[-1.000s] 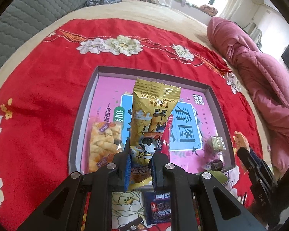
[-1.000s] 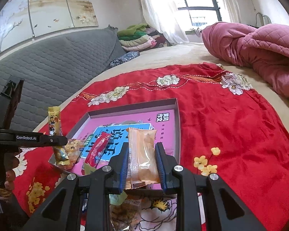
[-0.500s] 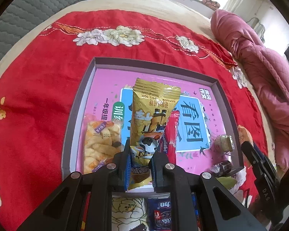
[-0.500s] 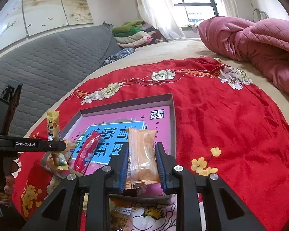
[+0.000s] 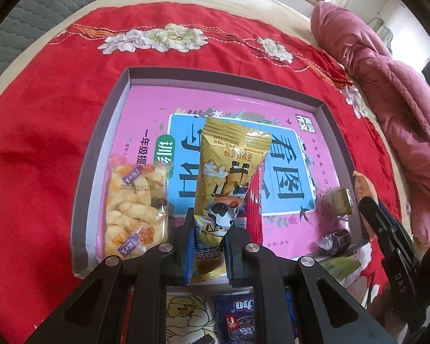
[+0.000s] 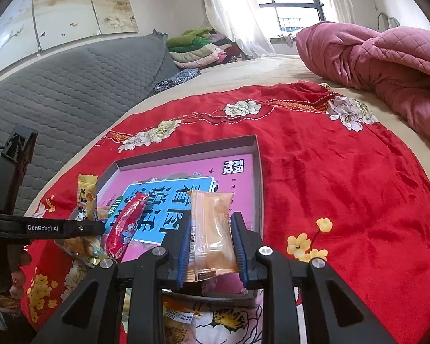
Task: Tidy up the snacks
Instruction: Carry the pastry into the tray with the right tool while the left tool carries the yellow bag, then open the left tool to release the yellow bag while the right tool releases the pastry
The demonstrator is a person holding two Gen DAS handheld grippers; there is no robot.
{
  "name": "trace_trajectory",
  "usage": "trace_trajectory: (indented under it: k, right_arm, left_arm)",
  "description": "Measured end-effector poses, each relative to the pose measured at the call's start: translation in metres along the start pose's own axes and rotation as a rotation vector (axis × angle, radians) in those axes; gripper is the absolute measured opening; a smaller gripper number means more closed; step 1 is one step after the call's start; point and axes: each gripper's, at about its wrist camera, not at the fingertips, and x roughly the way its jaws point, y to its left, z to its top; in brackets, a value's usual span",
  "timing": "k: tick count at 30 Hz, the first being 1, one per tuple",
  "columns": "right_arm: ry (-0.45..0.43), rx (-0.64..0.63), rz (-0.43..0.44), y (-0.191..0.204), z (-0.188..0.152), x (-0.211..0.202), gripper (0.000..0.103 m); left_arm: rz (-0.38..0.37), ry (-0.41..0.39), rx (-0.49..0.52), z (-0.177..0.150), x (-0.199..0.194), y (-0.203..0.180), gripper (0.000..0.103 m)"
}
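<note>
A shallow pink-lined box lid [image 5: 106, 146] [image 6: 256, 177] lies on the red cloth and serves as the tray. My left gripper [image 5: 207, 229] is shut on a yellow snack packet [image 5: 229, 166], held upright over the tray's near edge; the same yellow snack packet [image 6: 86, 197] and the left gripper [image 6: 97, 228] show at the left of the right wrist view. My right gripper [image 6: 210, 229] is shut on an orange clear-wrapped cake [image 6: 212, 229] above the tray's near right corner. Inside the tray lie a bag of twisted crackers [image 5: 132, 203], a red stick packet [image 5: 255, 209] [image 6: 126, 225] and small wrapped candies [image 5: 336, 200].
Loose snacks lie on the red flowered cloth [image 6: 344, 172] in front of the tray: a blue packet [image 5: 238, 318] and an orange-labelled one [image 6: 177, 324]. A pink quilt [image 6: 387, 63] is heaped at the right, a grey quilted headboard [image 6: 71, 86] at the left.
The left gripper has sunk closer to the tray with the yellow packet, so the tray looks larger and lower in its view. The right gripper has hardly moved.
</note>
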Motion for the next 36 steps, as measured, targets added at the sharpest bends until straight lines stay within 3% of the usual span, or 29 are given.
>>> trace_trajectory:
  k: [24, 33, 36]
  right_arm:
    - [0.023, -0.006, -0.015, 0.0003, -0.0057, 0.0059, 0.028]
    - [0.018, 0.003, -0.009, 0.0002, -0.005, 0.0039, 0.03]
    - [0.015, 0.006, -0.007, -0.0006, -0.0045, 0.003, 0.036]
  left_arm:
    - [-0.027, 0.029, -0.018, -0.0025, 0.0039, 0.0044, 0.018]
    - [-0.029, 0.027, -0.021, -0.0017, 0.0021, 0.0061, 0.02]
    - [-0.032, 0.027, -0.023, -0.0015, 0.0017, 0.0065, 0.022]
